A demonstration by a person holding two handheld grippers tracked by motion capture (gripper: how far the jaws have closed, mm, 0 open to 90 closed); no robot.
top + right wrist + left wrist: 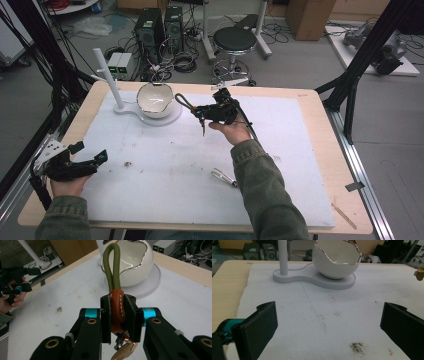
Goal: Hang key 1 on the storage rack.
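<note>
Unlabelled key strap point(117, 307) in right gripper point(119, 315)

Bystanders around the right claw point(199, 113)
Metal clip point(223, 177) on white mat point(165, 190), nearer than the claw; black stool point(235, 39) and two computer towers point(159, 27) floored well beyond it.

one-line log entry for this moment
right gripper: shut on keychain, raised near bowl | left gripper: open, idle | mat: metal clip

Glossy ceramic bowl point(130, 262), stitched leather key strap point(117, 307)
</note>
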